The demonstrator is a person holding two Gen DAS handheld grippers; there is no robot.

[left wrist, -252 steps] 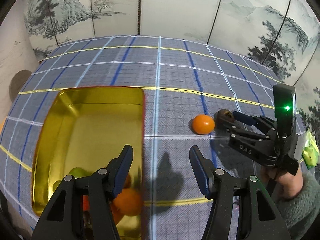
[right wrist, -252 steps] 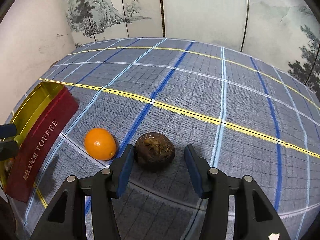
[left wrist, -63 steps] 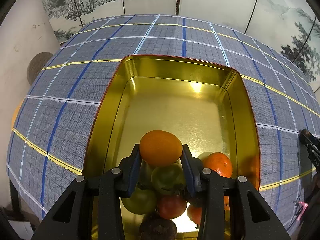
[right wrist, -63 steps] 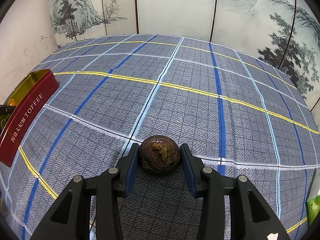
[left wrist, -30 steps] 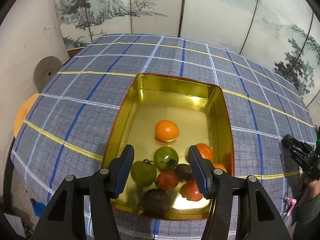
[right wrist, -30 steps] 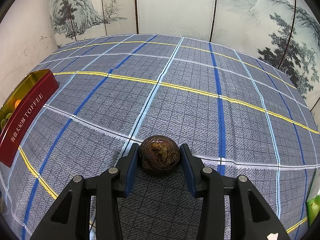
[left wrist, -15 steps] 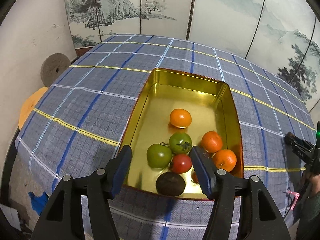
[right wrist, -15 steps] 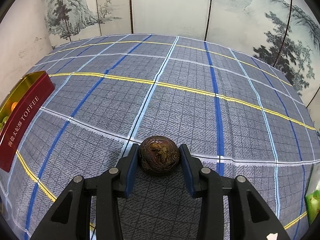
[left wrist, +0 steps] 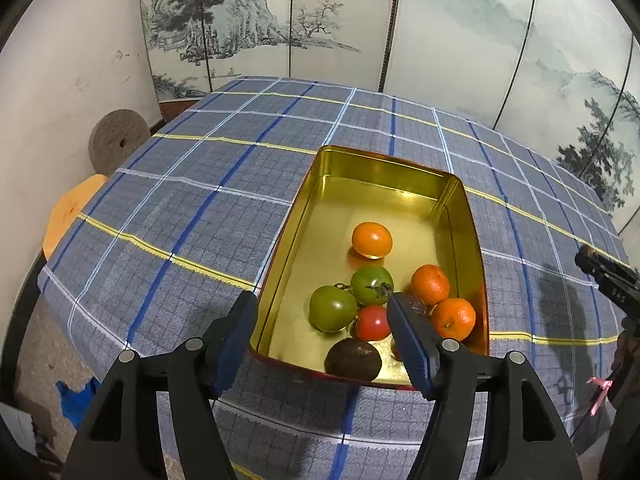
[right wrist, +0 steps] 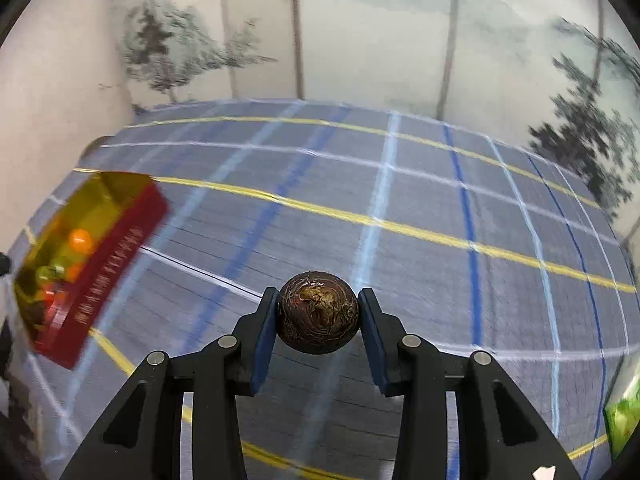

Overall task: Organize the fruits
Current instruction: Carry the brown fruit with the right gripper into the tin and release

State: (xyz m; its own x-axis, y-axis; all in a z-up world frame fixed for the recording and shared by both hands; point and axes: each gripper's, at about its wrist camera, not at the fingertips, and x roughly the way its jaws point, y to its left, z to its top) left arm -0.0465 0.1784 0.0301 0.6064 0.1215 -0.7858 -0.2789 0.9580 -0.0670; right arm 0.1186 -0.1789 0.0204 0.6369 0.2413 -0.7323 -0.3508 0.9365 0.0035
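A gold tin with red outer walls (left wrist: 468, 216) sits on the plaid tablecloth and holds several fruits: oranges (left wrist: 372, 239), green tomatoes (left wrist: 333, 307), a red tomato (left wrist: 373, 323) and a dark brown fruit (left wrist: 353, 359). My left gripper (left wrist: 322, 342) is open and empty, raised above the tin's near end. My right gripper (right wrist: 318, 314) is shut on a dark brown wrinkled fruit (right wrist: 318, 312) and holds it above the cloth, to the right of the tin (right wrist: 116, 240). The right gripper's tip (left wrist: 608, 276) shows at the right edge of the left wrist view.
The plaid-covered table (left wrist: 200, 200) ends close below my left gripper. A grey stone disc (left wrist: 118, 140) and an orange stool top (left wrist: 70, 210) stand left of the table. Painted folding screens line the back. A green packet (right wrist: 624, 412) lies at the table's right edge.
My right gripper has lifted the dark brown fruit off the cloth and swung toward the tin; its view is blurred. My left gripper has pulled back and up from the tin, still open.
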